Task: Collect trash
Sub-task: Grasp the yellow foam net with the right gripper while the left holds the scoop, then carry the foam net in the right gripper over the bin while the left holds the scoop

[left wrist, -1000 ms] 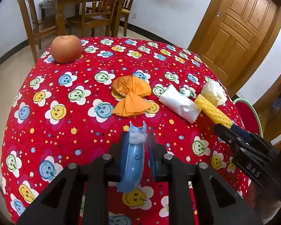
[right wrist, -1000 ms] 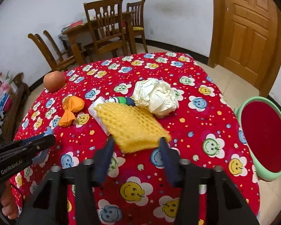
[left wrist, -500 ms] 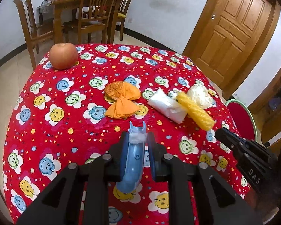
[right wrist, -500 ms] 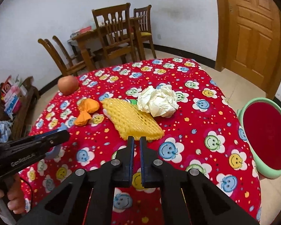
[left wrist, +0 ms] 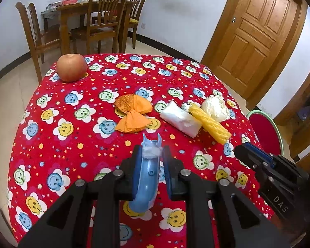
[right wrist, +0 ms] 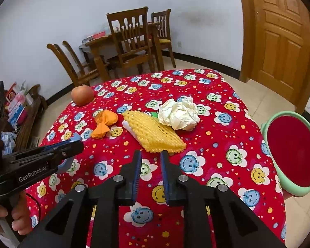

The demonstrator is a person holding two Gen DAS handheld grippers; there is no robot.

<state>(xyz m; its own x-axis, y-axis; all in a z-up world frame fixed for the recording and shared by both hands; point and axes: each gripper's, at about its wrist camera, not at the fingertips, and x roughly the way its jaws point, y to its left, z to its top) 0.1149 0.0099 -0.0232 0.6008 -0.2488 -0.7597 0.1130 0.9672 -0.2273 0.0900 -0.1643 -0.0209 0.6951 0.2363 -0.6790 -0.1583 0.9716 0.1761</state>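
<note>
Both our grippers matter: the right gripper (right wrist: 149, 155), empty, has just snapped closed and reopened slightly short of the yellow foam net (right wrist: 154, 133) mid-worktop, so that grab missed, while the left gripper (left wrist: 149, 155) clamps a blue plastic scrap (left wrist: 146, 175).

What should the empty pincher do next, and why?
Probably ease the right gripper forward to the near edge of the yellow foam net and close on it. Its jaws have just been opening with nothing between them, and the net is the closest trash straight ahead. The left gripper is already shut on a blue plastic piece, so it is busy.
</note>
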